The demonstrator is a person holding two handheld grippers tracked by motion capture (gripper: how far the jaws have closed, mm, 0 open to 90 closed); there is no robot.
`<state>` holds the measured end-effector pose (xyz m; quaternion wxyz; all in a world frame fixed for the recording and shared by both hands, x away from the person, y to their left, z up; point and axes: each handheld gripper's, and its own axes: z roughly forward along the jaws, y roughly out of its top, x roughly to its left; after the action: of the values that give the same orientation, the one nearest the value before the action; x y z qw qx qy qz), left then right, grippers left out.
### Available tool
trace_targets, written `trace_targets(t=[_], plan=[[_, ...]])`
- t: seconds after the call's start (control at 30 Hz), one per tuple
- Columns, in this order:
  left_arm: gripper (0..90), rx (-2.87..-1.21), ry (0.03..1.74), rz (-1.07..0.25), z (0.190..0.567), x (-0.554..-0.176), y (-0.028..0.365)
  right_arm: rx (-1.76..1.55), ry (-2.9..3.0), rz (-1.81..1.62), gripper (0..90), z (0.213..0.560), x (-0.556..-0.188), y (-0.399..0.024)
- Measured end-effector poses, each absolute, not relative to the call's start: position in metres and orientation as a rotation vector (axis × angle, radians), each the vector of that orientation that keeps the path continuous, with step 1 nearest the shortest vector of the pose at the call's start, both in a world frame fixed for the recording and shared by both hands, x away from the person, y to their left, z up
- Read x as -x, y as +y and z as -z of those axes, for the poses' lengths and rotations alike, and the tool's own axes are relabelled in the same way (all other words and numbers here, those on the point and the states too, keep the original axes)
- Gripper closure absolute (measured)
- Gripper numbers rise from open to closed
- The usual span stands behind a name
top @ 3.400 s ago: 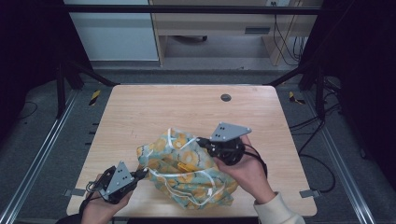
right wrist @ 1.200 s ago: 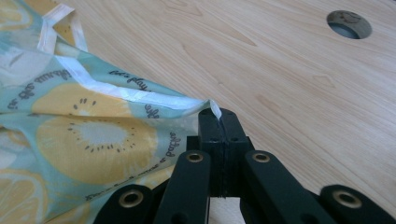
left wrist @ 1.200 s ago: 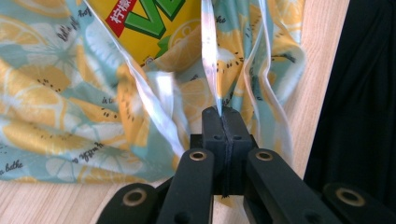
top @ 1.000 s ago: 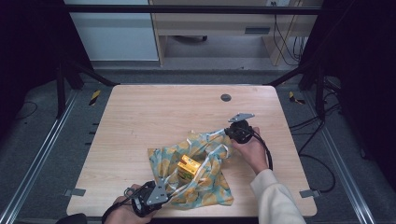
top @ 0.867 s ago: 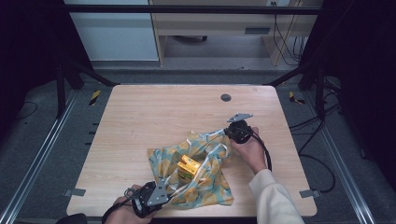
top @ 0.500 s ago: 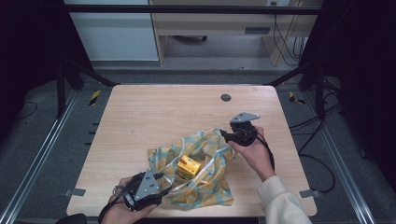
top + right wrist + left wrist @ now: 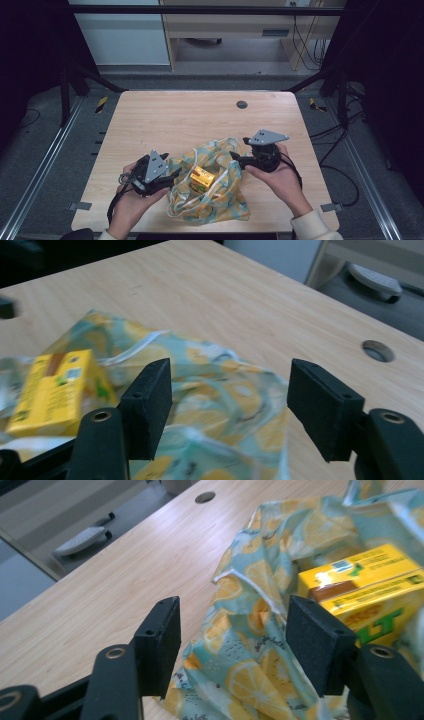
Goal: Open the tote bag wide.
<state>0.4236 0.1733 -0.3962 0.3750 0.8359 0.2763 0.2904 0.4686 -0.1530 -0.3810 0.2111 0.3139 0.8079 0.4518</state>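
Note:
A lemon-print cloth bag (image 7: 215,192) (image 7: 250,645) (image 7: 210,390) lies crumpled on the wooden table (image 7: 190,120), its mouth spread. A yellow carton (image 7: 202,178) (image 7: 365,590) (image 7: 52,390) rests in the opening. My left gripper (image 7: 172,175) (image 7: 232,645) stands open at the bag's left edge, cloth lying between its jaws. My right gripper (image 7: 235,157) (image 7: 227,402) stands open at the bag's upper right edge, jaws over the fabric. White handles (image 7: 222,185) trail over the bag.
A round cable hole (image 7: 242,104) (image 7: 205,497) (image 7: 377,350) sits at the table's far side. The bag lies close to the table's near edge. Black frame legs and floor rails flank the table. A desk and cables stand beyond it.
My left gripper rose from the near edge to the bag's left side. My right gripper let go of the bag's upper corner, and the cloth settled around the carton.

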Motion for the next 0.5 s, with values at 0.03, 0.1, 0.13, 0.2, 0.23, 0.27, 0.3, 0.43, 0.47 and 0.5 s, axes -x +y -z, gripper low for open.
trace_targets(t=[0.03, 0.1, 0.13, 0.2, 0.23, 0.27, 0.3, 0.43, 0.47, 0.5], plan=[[37.5, -2.146, 0.718, -0.715, 0.399, -0.425, 0.173, -0.872, 2.255, -1.271, 34.3, 0.383, -0.465, -0.151], [36.3, -2.153, 0.710, -0.662, 0.408, -0.423, 0.174, -0.864, 2.261, -1.293, 34.0, 0.386, -0.457, -0.147], [36.4, -2.164, 0.710, -0.646, 0.412, -0.421, 0.173, -0.854, 2.264, -1.304, 33.9, 0.387, -0.454, -0.145], [36.3, -2.182, 0.697, -0.623, 0.418, -0.417, 0.173, -0.823, 2.293, -1.324, 31.8, 0.389, -0.447, -0.138], [36.1, -2.191, 0.689, -0.603, 0.422, -0.416, 0.173, -0.811, 2.310, -1.323, 30.3, 0.391, -0.444, -0.135], [35.7, -2.206, 0.683, -0.588, 0.425, -0.415, 0.172, -0.795, 2.329, -1.325, 29.5, 0.392, -0.441, -0.131], [35.7, -2.229, 0.680, -0.588, 0.428, -0.415, 0.171, -0.777, 2.352, -1.320, 28.3, 0.394, -0.439, -0.128], [39.1, -2.240, 0.695, -0.557, 0.439, -0.421, 0.166, -0.742, 2.435, -1.273, 20.4, 0.407, -0.431, -0.116], [41.4, -2.246, 0.694, -0.553, 0.441, -0.423, 0.165, -0.732, 2.456, -1.247, 20.0, 0.411, -0.430, -0.114], [44.5, -2.267, 0.681, -0.551, 0.442, -0.424, 0.164, -0.721, 2.476, -1.234, 19.7, 0.416, -0.428, -0.113]])
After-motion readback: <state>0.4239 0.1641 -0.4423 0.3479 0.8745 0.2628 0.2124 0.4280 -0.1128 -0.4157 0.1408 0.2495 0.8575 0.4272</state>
